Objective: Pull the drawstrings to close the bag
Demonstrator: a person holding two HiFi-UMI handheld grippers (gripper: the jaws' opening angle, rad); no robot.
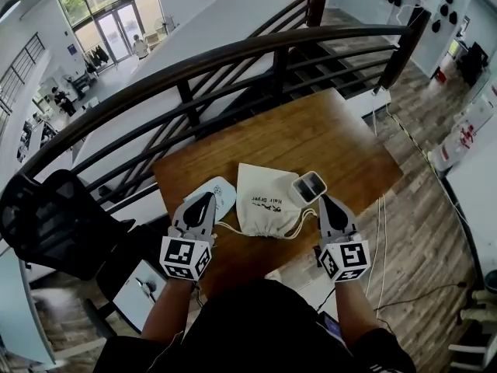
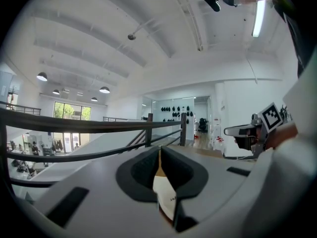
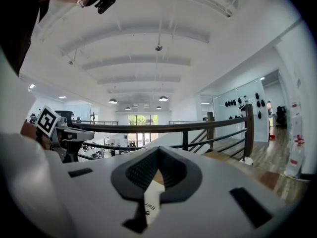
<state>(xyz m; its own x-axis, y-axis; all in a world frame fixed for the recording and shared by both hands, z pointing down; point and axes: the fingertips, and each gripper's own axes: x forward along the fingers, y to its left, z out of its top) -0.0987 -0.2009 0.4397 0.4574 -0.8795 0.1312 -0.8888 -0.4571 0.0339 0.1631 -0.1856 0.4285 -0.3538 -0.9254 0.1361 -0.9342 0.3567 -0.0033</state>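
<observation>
Wooden table (image 1: 326,134) with white drawstring bag (image 1: 268,196), pale rounded pad (image 1: 225,192) left, small box (image 1: 309,186) right.

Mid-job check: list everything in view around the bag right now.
drawstring bag: one, white, table centre
drawstrings: two, cream, from bag's near end toward each claw
oval flat item: one, pale, left of bag
small box: one, white-grey, bag's far right corner
table: one, brown wood
railing: one, dark, beyond table
chair: one, black, far left
left claw: one, grey-black, shut, left of bag
right claw: one, grey-black, shut, right of bag
</observation>
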